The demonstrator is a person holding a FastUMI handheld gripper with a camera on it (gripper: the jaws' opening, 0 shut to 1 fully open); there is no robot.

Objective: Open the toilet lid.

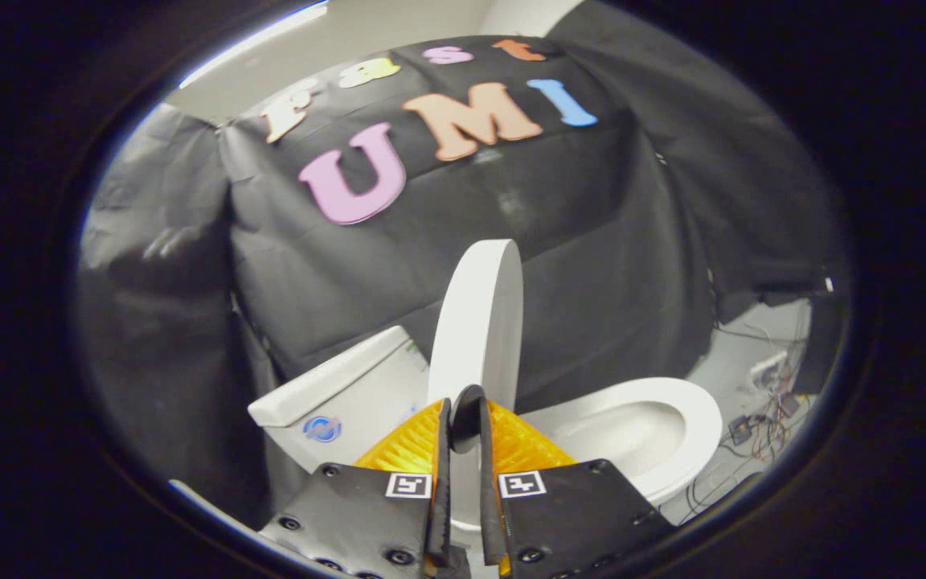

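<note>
Pinching the lower edge of the lid (pixel 479 322), the tongs (pixel 466 418) sit nearest the camera, their two black fingers (pixel 440 450) drawn close with only a narrow gap between them. The white edge of the lid runs down through that gap, and the dark pads at the tips press on it from either side. Orange ribbed parts back each finger, and a small square black-and-white marker (pixel 408 485) sits on each black plate behind them.

The lid stands raised, nearly upright and seen almost edge-on, rising straight up from the fingertips. Measured from the lid: just to its left, the white tank (pixel 350 394) sits with its flat top tilted in the view and a round blue sticker (pixel 322 428) on its front face. Just to the lid's right, the seat (pixel 672 410) lies down, its white oval ring open to view with the pale bowl (pixel 616 438) inside it.

Farther right of the lid, beyond the seat, a tangle of thin wires and small boards (pixel 760 426) lies on the pale floor (pixel 732 362). Behind the lid hangs the black cloth wall (pixel 575 241), creased and draped, and above that a strip of light ceiling (pixel 366 36).
</note>
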